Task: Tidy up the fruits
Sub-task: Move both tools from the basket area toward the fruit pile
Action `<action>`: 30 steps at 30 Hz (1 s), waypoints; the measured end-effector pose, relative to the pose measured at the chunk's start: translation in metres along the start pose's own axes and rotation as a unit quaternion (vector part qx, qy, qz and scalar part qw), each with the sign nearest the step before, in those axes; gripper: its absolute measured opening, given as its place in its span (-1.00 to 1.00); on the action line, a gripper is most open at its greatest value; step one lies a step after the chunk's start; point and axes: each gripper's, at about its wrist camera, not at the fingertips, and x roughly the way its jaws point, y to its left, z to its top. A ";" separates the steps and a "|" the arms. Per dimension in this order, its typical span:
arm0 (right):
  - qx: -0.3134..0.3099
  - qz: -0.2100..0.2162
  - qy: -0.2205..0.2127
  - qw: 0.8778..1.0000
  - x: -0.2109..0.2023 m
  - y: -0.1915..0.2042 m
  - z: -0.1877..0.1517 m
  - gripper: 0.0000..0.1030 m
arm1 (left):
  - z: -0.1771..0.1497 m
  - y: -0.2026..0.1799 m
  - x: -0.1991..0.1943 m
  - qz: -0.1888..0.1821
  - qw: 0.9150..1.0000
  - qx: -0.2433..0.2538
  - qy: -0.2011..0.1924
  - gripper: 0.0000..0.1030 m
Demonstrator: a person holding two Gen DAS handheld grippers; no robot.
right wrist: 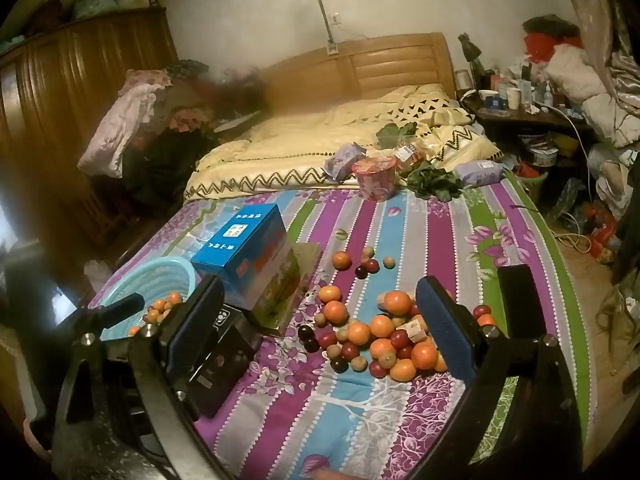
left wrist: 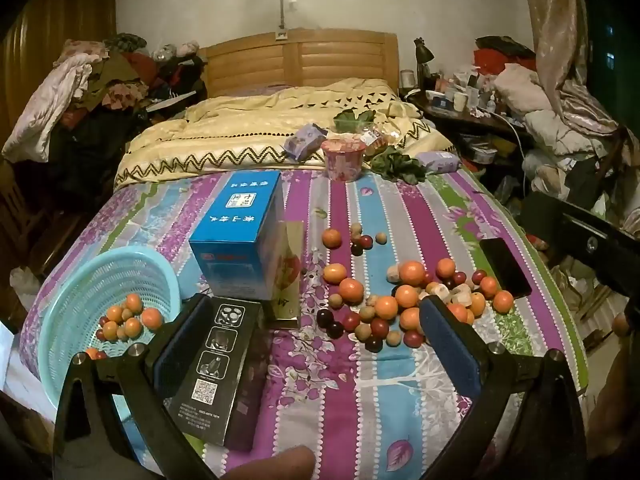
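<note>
1. The left hand-held gripper (left wrist: 316, 328) hangs over the near end of the bed (left wrist: 360, 380), its jaws spread wide with nothing between the pads
2. The right hand-held gripper (right wrist: 320, 320) is likewise spread apart and empty, tilted down toward the striped sheet
3. A black box (left wrist: 212, 372) lies flat just beyond the left gripper's left finger, and a finger of the person (left wrist: 280, 465) shows at the bottom edge of the left view
4. A light blue basket (left wrist: 80, 304) sits tipped at the left edge of the bed, with several small oranges and dark red fruits already inside it (left wrist: 128, 318)
5. The main heap of loose fruit (left wrist: 400, 308), oranges, dark red plums and small pale brown ones, lies on the sheet right of centre, well apart from the basket
6. A blue carton (left wrist: 240, 236) stands between basket and heap, with a gold box (left wrist: 290, 272) leaning beside it
7. A dark phone (left wrist: 506, 266) lies just right of the heap
8. A smaller group of fruit (left wrist: 354, 238) lies farther up the bed
9. Beyond it stand a pink cup (left wrist: 344, 158), leafy greens (left wrist: 398, 166) and a cream quilt (left wrist: 280, 124) before the wooden headboard (left wrist: 300, 60)
</note>
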 end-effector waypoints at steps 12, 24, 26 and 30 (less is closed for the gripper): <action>-0.010 -0.004 0.009 1.000 0.004 -0.010 -0.013 0.89 | -0.013 -0.001 0.026 -0.084 0.996 -0.005 0.029 1.00; -0.039 -0.155 0.114 0.981 0.056 -0.102 -0.140 0.88 | -0.105 -0.007 0.116 -0.122 0.987 -0.002 0.104 1.00; -0.023 -0.164 0.128 0.978 0.069 -0.120 -0.159 0.87 | -0.124 -0.012 0.136 -0.117 0.985 0.008 0.126 1.00; 0.000 -0.183 0.142 0.973 0.089 -0.141 -0.182 0.87 | -0.156 -0.015 0.177 -0.095 0.982 0.014 0.164 0.99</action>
